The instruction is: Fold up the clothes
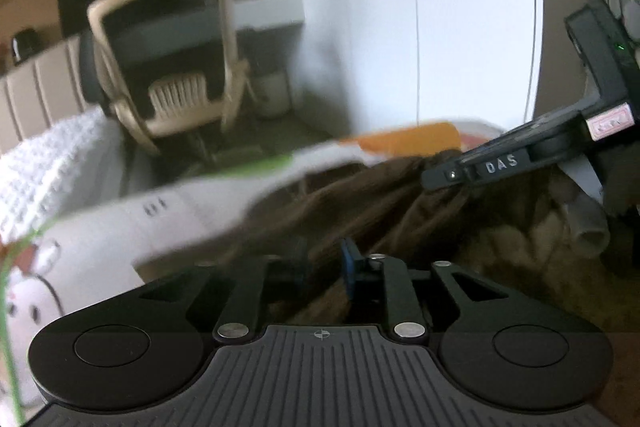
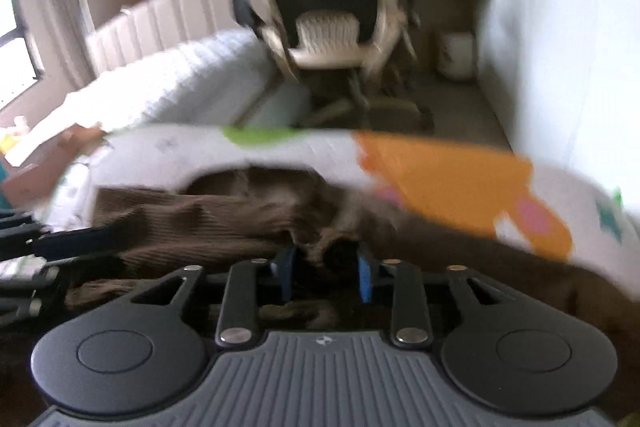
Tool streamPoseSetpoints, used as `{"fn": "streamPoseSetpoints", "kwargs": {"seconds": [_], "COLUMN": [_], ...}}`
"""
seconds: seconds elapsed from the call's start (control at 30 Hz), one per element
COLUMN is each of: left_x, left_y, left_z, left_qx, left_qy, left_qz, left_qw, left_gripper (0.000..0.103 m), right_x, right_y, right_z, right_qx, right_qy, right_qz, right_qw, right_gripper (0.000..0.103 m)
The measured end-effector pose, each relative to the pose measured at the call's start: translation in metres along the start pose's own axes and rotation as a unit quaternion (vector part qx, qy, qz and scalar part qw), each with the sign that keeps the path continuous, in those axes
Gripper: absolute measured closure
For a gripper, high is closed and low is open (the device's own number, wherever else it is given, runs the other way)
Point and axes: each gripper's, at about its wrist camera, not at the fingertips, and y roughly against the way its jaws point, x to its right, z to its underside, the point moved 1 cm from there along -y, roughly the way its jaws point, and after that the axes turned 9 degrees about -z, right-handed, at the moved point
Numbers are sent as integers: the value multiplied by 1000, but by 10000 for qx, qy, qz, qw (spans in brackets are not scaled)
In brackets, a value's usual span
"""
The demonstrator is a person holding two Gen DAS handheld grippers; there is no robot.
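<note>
A brown ribbed knit garment (image 1: 400, 211) lies bunched on a white bedsheet (image 1: 192, 203) printed with orange and green shapes. My left gripper (image 1: 322, 263) is shut on a fold of the garment, brown cloth filling the gap between its blue pads. In the right wrist view the garment (image 2: 208, 223) spreads to the left, and my right gripper (image 2: 325, 269) is closed on a thick bunch of it. The right gripper (image 1: 444, 173) also shows in the left wrist view, its tip at the cloth's far edge. The left gripper's fingers (image 2: 76, 241) reach in from the left edge. Both views are blurred.
A beige office chair (image 2: 328, 7) stands beyond the bed, next to a white quilted cover (image 2: 192, 75). A white wall (image 1: 440, 27) runs along the right, with a small white bin (image 2: 456, 55) by it. A desk and shelves sit further back.
</note>
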Motion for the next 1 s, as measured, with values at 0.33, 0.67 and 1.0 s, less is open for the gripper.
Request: {"fn": "streamPoseSetpoints", "kwargs": {"seconds": [0.33, 0.67, 1.0], "left_x": [-12, -40, -40], "left_y": [-15, -8, 28], "left_z": [29, 33, 39], "left_qx": [-671, -592, -382], "left_qy": [532, 1636, 1467], "left_qz": [402, 619, 763], "left_qw": [9955, 9828, 9855], "left_gripper": [20, 9, 7], "right_x": [87, 182, 135], "right_y": [143, 191, 140], "right_z": [12, 123, 83], "right_qx": [1411, 1788, 1384], "right_qy": [-1002, -3887, -3180], "right_qz": [1423, 1253, -218], "right_qw": [9746, 8951, 9377], "right_gripper": [36, 36, 30]}}
